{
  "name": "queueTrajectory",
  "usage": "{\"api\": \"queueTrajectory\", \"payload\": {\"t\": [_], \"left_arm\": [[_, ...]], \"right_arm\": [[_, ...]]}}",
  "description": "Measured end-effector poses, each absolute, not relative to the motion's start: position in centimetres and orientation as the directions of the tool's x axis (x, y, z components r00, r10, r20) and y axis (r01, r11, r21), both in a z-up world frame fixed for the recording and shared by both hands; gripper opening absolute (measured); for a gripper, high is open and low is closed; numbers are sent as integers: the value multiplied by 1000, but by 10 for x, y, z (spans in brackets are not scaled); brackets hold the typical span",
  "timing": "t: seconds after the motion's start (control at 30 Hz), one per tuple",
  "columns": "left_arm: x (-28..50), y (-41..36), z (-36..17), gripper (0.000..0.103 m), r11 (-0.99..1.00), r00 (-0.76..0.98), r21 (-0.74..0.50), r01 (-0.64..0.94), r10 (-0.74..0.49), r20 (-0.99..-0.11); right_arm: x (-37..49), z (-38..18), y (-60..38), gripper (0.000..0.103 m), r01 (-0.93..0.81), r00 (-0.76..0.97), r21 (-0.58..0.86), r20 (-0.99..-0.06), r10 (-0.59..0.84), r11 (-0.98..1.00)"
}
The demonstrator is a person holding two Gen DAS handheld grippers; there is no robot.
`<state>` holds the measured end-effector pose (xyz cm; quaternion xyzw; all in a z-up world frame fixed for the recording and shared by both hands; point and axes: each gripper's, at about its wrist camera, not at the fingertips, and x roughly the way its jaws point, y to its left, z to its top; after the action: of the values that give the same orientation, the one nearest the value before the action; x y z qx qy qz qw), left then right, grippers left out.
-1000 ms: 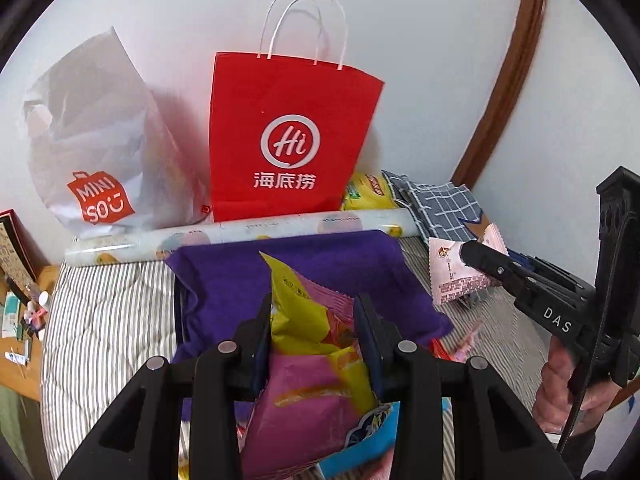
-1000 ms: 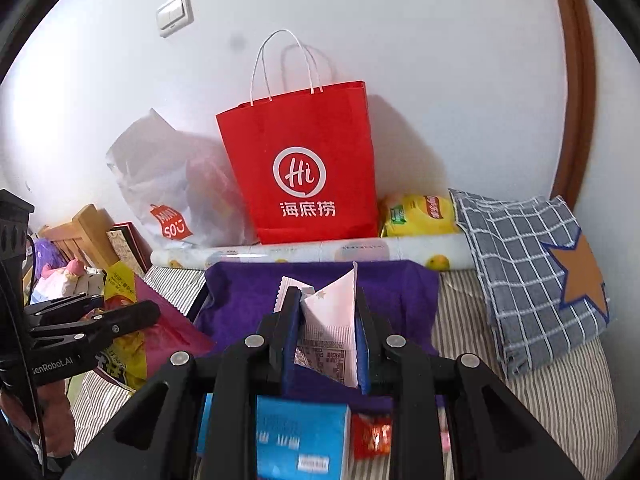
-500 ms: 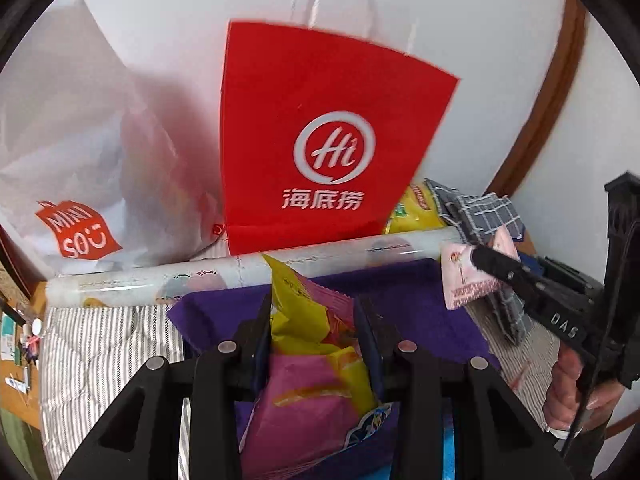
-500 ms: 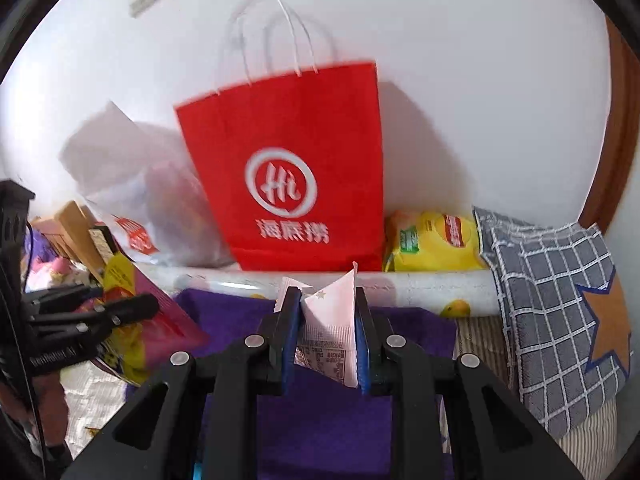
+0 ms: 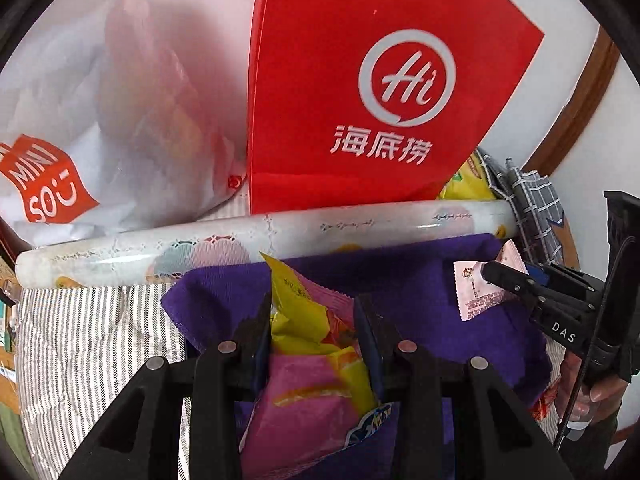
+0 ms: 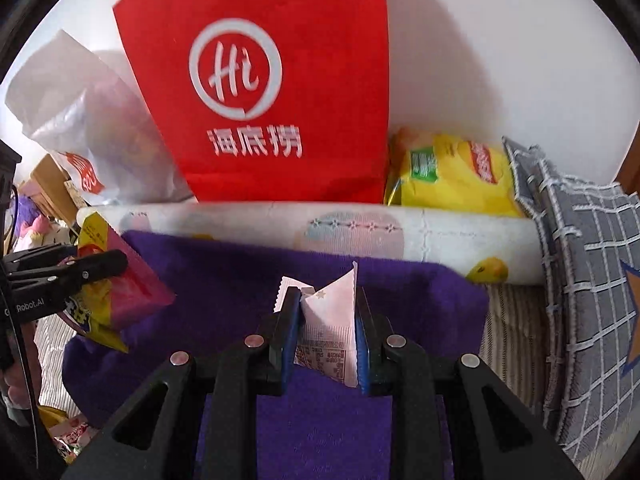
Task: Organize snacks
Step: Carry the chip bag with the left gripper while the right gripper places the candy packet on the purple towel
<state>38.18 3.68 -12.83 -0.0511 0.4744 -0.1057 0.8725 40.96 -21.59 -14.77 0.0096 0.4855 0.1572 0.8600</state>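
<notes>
Our left claw (image 5: pixel 314 320) is clenched on a pink and yellow snack bag (image 5: pixel 308 364), whose yellow top sticks up between the fingers. Our right claw (image 6: pixel 327 320) grips a small pale pink packet (image 6: pixel 330 320), printed side toward us, its pointed corner standing upright. Both snacks hang above a purple cloth (image 6: pixel 320 432) spread over a striped bed (image 5: pixel 84 340).

Behind the cloth a long patterned roll (image 5: pixel 280 236) lies crosswise. A red paper bag (image 6: pixel 264 92) stands behind the roll against the white wall, a white plastic bag (image 5: pixel 100 120) to its left and a yellow chip bag (image 6: pixel 452 176) to its right. A grey checked cushion (image 6: pixel 580 280) lies at the far right, its edge over the roll's end.

From the left wrist we see the right claw with its packet at the right edge; from the right wrist, the left claw with its bag at the left.
</notes>
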Motion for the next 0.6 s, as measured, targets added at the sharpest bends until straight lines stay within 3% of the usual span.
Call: {"api": "queueTrajectory", "payload": {"t": [0.6], "left_arm": [[383, 31, -138, 37, 969, 498, -203, 141, -247, -831]], "right_arm": [[411, -163, -201, 26, -319, 419, 142, -866, 274, 937]]}}
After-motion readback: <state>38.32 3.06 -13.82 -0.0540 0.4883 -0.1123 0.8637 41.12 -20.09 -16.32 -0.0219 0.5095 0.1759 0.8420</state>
